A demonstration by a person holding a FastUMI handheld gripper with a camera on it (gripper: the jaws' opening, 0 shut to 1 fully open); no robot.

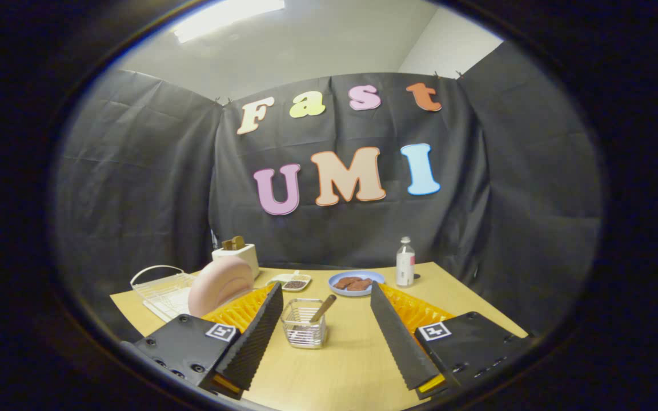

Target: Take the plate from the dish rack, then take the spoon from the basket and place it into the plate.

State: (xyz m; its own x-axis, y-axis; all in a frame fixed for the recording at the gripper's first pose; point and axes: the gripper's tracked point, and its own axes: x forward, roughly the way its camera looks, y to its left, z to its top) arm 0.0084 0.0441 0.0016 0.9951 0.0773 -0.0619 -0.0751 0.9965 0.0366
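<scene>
The pink plate (220, 284) standing in the white dish rack (160, 288) is partly covered along its lower edge by the gripper's (325, 308) spread left finger (260, 328), and the rack's near corner slips behind the same finger's black body. Only the wooden handle of the spoon (323, 308) rises clear of the wire basket (304, 330), its bowl lost among the mesh. Farther back, the contents of the small white dish (293, 282) and the brown pieces on the blue plate (356, 282) are too small to identify.
</scene>
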